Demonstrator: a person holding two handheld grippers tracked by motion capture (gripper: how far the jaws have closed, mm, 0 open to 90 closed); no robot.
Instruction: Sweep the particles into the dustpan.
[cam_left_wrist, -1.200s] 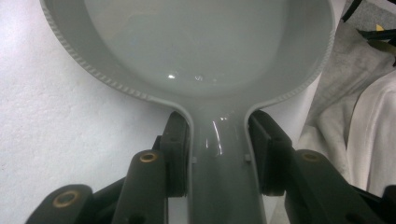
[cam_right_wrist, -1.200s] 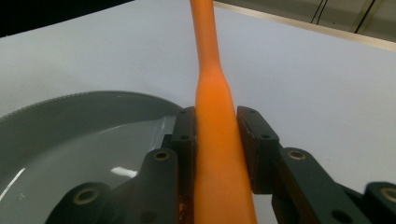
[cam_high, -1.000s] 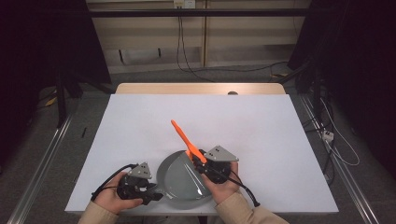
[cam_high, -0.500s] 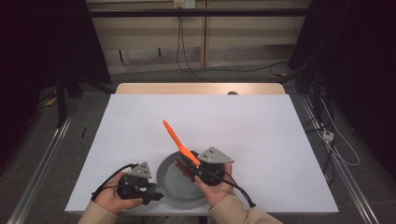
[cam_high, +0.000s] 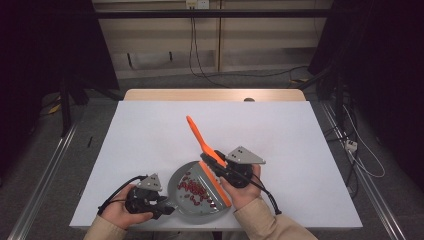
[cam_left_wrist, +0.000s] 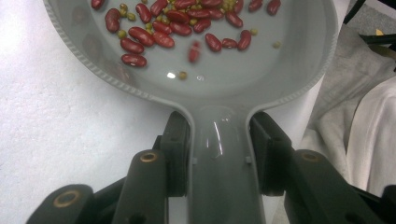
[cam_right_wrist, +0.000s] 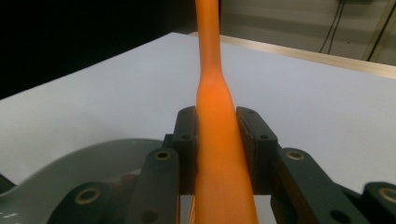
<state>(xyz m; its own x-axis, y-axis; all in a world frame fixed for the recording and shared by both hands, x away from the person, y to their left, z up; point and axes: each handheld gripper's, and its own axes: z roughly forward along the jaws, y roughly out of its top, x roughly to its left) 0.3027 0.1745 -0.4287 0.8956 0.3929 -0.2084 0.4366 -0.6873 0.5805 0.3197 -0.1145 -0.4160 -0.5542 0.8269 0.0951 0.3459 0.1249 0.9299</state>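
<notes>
Left gripper (cam_left_wrist: 219, 154) clamps the unlabelled grey dustpan (cam_left_wrist: 210, 79); no writing legible.

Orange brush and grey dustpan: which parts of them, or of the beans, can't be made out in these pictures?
- Orange brush: its working edge in the high view, covered by the right tool and hand; in the right gripper view, both ends are cut off by the frame.
- Grey dustpan: its handle end in the left gripper view, cut off at the bottom between the left tool jaws.
- Beans: too small to count in the high view.
</notes>
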